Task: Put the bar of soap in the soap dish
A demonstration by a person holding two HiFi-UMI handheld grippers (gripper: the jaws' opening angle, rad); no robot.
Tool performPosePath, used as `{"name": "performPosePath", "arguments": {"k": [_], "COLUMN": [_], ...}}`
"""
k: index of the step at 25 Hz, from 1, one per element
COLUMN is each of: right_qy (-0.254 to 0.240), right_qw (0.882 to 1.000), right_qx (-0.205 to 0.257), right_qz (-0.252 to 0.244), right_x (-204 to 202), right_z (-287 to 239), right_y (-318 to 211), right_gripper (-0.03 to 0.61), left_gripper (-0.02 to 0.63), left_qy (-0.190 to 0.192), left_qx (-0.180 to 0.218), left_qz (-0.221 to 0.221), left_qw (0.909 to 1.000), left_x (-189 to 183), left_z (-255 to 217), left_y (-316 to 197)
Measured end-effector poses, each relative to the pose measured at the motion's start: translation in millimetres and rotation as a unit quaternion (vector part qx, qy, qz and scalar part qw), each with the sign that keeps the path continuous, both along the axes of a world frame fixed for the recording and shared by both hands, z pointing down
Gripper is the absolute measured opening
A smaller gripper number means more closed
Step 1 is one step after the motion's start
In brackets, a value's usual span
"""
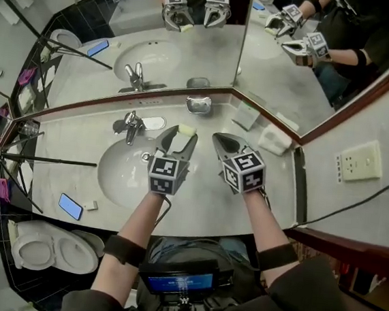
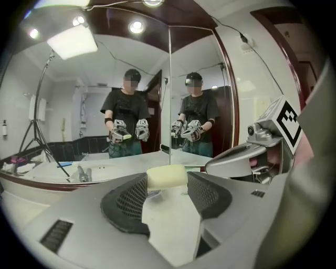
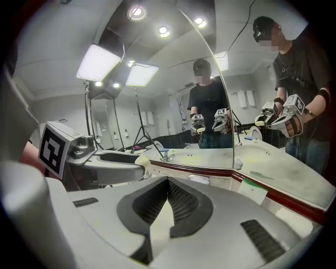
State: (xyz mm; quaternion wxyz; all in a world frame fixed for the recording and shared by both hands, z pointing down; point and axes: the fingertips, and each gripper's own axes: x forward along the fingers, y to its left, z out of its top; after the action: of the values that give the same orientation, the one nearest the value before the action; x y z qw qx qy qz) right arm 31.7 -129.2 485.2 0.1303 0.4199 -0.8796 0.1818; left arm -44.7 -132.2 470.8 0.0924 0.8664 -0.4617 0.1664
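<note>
Left tongs (image 2: pixel 167 183) have the bar of soap (image 2: pixel 166 176) pinched crosswise right at the tips of the mesh pads, and the pale yellow block holds the jaws apart by its own width. Right tongs (image 3: pixel 168 188) are pressed fully together with nothing between them.

In the head view the two pairs hang side by side above the tabletop (image 1: pixel 203 210), the left one over the right rim of the sink basin (image 1: pixel 119 175). The soap is up in the air, clear of the tabletop. The metal soap dish (image 1: pixel 199 105) sits beyond the tips at the back edge, against the mirror (image 1: pixel 185 41), apart from the soap. The faucet (image 1: pixel 132 125) stands just left of the left tongs. A white cloth (image 1: pixel 275 140) lies off to the right near the mirror corner, and a blue phone (image 1: pixel 70 206) lies at the basin's front left.
</note>
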Motion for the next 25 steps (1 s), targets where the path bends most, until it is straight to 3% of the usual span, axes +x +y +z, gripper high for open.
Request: {"name": "performPosePath", "arguments": {"k": [8,16,25], "right_qy": [0.029,0.05,0.062], "right_qw": [0.999,0.997,0.994], "right_qx": [-0.014,-0.049,-0.087], "right_qz": [-0.021,-0.018,-0.007], "right_x": [-10,-7,6], "right_z": [17,55,94], "right_y": [41,61,65], "right_gripper": [0.02,0.02,0.02], "left_gripper": [0.244,0.244,0.244], "left_qy": [-0.017,-0.034,-0.074], "left_qx": [-0.034,-0.104,-0.176], "left_qz": [-0.016,0.002,0.022], "left_qw": [0.9991,0.994,0.9814], "left_x": [-6,8,29], "left_z": [28,101,191], "left_y": [35,52,41]}}
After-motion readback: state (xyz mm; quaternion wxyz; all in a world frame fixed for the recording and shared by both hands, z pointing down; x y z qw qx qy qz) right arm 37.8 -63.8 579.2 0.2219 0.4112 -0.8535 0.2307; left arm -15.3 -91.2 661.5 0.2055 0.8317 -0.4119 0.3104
